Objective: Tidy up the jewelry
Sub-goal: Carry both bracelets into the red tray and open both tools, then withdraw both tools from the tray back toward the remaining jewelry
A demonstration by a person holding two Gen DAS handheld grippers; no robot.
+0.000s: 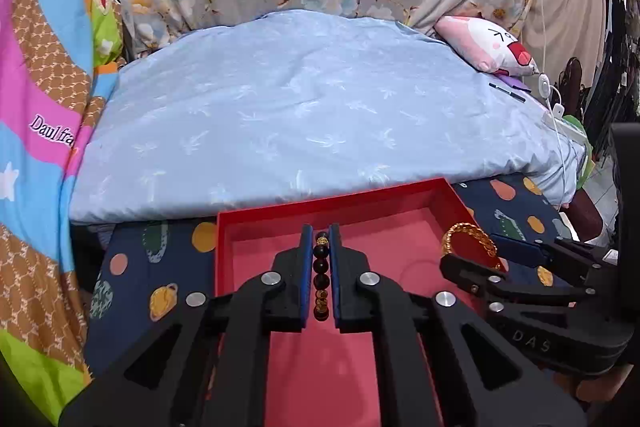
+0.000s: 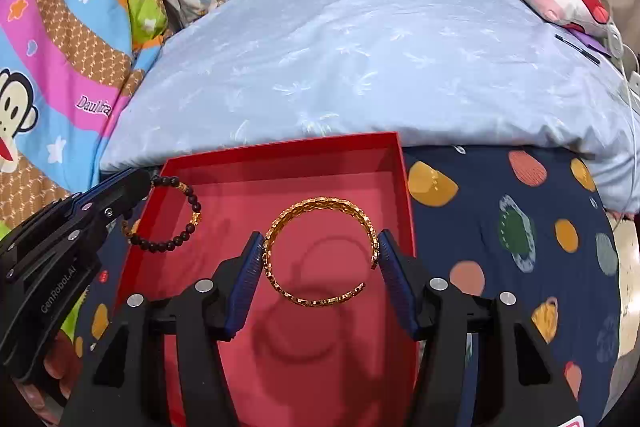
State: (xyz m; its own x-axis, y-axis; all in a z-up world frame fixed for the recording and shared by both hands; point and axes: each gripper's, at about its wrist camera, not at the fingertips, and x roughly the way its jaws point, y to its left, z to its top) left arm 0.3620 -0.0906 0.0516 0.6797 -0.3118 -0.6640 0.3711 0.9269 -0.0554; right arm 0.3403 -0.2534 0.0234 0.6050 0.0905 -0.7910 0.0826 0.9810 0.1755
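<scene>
A red box (image 1: 400, 193) with a pink floor lies on the bed; it also shows in the right wrist view (image 2: 280, 151). My left gripper (image 1: 321, 233) is shut on a black and gold bead bracelet (image 1: 321, 275) and holds it over the box's left part; the bracelet (image 2: 188, 223) hangs from that gripper (image 2: 136, 183) in the right wrist view. My right gripper (image 2: 320, 243) is shut on a gold open bangle (image 2: 320, 251), held across its width above the box floor. In the left wrist view the bangle (image 1: 470, 237) and right gripper (image 1: 492, 247) are at the right.
The box rests on a navy sheet with coloured shapes (image 2: 500, 227). A light blue quilt (image 1: 300, 107) lies behind it. A pink and white plush pillow (image 1: 492, 45) and a white cable (image 1: 554, 107) are at the far right. A colourful monkey blanket (image 2: 60, 67) is on the left.
</scene>
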